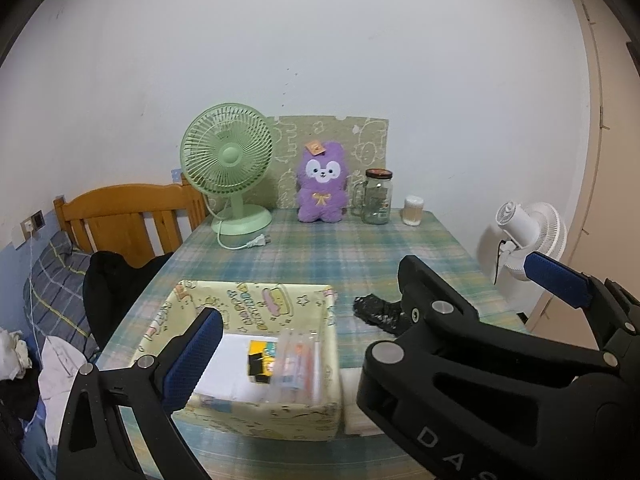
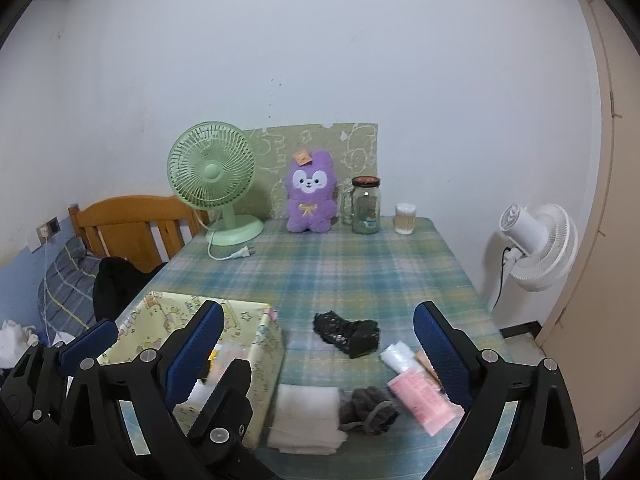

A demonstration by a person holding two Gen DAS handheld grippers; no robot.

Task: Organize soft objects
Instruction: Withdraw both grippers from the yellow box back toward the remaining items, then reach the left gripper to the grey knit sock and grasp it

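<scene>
Plaid-clothed table (image 2: 360, 272) under me: my right gripper (image 2: 320, 340) was spread wide, empty; left gripper (image 1: 372, 304) also released. Black lace cloth (image 2: 348, 334), white folded towel (image 2: 306, 420) and grey sock (image 2: 370, 408) lay right of yellow patterned box (image 2: 264, 344).

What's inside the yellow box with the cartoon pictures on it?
Inside the yellow box lie white paper, a yellow and black card and a clear packet of pens. The left gripper's finger covers one corner, so anything there is hidden.

Fluffy plush toy (image 2: 309, 197), glass jar (image 2: 365, 206), lace cloth (image 2: 347, 334)
</scene>
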